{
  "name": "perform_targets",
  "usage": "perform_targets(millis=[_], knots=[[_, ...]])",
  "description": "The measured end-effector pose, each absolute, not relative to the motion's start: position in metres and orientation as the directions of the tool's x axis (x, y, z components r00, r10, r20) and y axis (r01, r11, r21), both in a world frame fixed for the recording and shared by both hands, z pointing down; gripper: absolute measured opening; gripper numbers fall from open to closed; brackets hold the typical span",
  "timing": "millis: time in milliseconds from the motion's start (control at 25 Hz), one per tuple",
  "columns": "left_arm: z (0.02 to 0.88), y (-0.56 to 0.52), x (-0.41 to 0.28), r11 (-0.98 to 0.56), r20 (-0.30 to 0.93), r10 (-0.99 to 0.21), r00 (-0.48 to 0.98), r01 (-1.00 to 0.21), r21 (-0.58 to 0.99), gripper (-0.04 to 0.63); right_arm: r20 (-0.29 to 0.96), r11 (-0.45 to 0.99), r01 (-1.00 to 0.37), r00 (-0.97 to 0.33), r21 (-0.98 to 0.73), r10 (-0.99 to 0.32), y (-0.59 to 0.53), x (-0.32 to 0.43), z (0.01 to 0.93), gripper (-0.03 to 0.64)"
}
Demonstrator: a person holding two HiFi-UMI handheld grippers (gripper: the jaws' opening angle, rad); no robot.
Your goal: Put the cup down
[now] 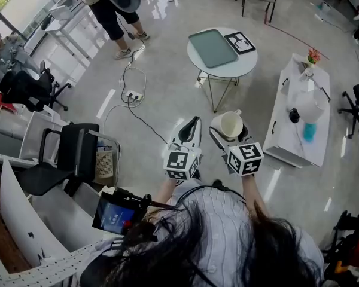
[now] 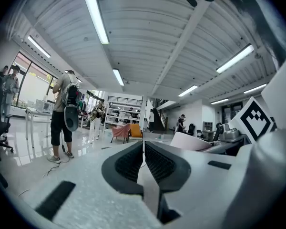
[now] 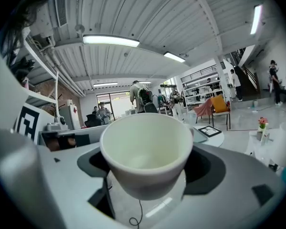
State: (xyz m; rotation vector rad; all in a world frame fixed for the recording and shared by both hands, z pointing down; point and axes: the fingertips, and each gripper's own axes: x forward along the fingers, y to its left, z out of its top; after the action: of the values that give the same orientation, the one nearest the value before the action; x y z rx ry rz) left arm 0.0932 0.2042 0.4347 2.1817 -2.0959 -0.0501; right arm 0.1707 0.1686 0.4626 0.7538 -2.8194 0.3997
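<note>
your right gripper [image 3: 148, 173] has its wide-set jaws clamped on the empty cream ceramic cup [image 3: 147, 144] in the air over the glossy grey floor [image 1: 167, 70], well short of the round white bench [image 1: 246, 61], and your left gripper [image 2: 143, 157] has its jaws together on nothing, so i judge that loosening early would drop and break it.
</note>
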Motion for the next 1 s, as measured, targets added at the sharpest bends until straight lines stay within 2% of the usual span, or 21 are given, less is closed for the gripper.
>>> perform_targets(millis=[1000], knots=[[0.462,0.179,0.013,-0.129,0.086,-0.986,0.143,-0.980,0.149,0.023,0.292,0.796,-0.563,-0.817,-0.222,-0.497,0.142,0.091,0.480,0.405]])
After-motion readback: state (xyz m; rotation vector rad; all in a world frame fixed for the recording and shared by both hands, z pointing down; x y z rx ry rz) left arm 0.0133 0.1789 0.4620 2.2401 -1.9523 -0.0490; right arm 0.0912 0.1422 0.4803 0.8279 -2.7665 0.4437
